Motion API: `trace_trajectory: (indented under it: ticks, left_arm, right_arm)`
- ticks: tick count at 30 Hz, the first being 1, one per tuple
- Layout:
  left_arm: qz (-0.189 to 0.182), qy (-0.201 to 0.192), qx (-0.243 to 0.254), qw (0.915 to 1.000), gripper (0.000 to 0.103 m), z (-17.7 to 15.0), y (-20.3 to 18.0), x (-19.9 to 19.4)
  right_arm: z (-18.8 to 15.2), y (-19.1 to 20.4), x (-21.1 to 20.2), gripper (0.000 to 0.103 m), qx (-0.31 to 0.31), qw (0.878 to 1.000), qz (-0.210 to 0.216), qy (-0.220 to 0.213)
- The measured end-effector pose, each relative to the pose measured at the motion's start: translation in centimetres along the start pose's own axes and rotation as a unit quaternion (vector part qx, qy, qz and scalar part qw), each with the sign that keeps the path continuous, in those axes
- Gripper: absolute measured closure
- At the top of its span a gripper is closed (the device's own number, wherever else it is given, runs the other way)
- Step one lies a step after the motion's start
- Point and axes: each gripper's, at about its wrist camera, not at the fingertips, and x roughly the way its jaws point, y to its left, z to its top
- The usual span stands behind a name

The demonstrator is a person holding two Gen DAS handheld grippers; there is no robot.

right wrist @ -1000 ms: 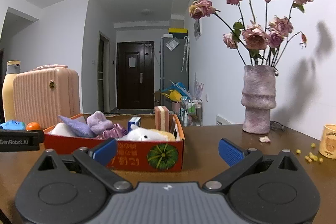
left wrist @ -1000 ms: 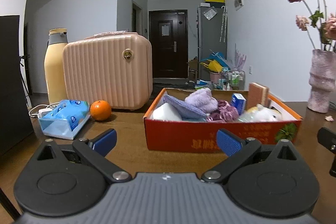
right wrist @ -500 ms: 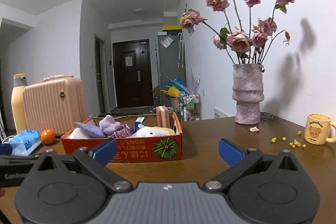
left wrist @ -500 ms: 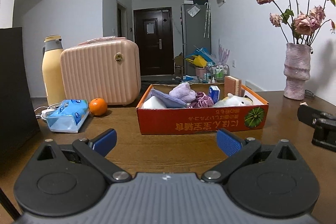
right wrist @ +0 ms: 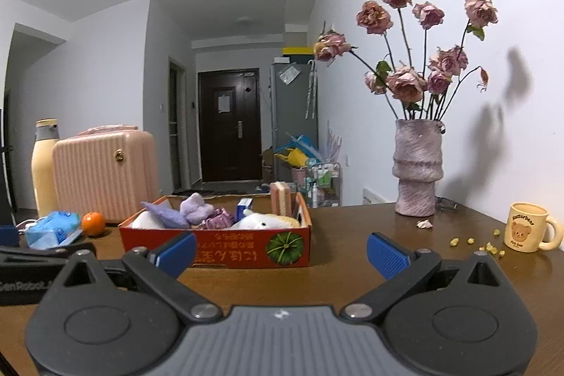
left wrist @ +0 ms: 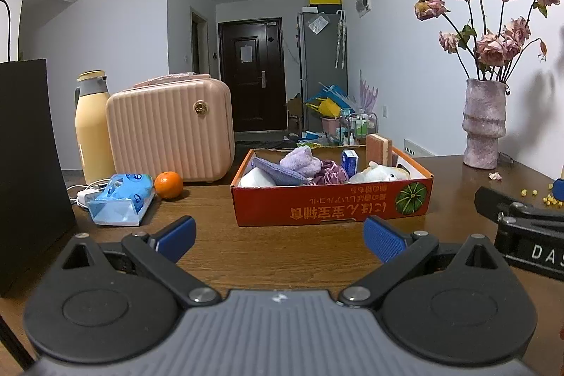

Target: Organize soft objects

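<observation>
A red cardboard box [left wrist: 331,204] [right wrist: 225,251] stands on the brown table ahead of both grippers. Inside lie a lilac plush [left wrist: 299,161] [right wrist: 196,208], a blue-grey cloth [left wrist: 278,174], a purple scrunchie [left wrist: 329,172], a white soft toy [left wrist: 380,173] [right wrist: 262,221], a white roll [left wrist: 255,178], a small blue carton [left wrist: 349,161] and an upright sponge [left wrist: 379,148]. My left gripper [left wrist: 280,236] is open and holds nothing, well short of the box. My right gripper [right wrist: 282,252] is open too, off to the box's right front.
A blue tissue pack [left wrist: 121,199], an orange [left wrist: 168,185], a pink case [left wrist: 171,127] and a yellow flask [left wrist: 92,125] stand left of the box. A black panel [left wrist: 28,164] lies at far left. A vase of dried roses [right wrist: 417,168], a bear mug [right wrist: 527,228] and crumbs sit right.
Both grippers have pulled back from the box and risen a little; the box looks smaller and more table shows. The mug has come into the right wrist view. Jaws stay open.
</observation>
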Motion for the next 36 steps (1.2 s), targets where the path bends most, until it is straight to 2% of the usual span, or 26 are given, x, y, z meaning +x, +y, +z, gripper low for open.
trace_trajectory:
  ticks: [11, 36]
  left_arm:
    - [0.001, 0.028, 0.008, 0.9996, 0.0, -0.43, -0.25, 0.71]
    - [-0.002, 0.027, 0.008, 0.9996, 0.0, -0.45, -0.28, 0.6]
  right_arm:
    - [-0.22, -0.16, -0.3, 0.0, 0.004, 1.0, -0.004, 0.015]
    - [-0.29, -0.01, -0.08, 0.0, 0.0, 1.0, -0.001, 0.02]
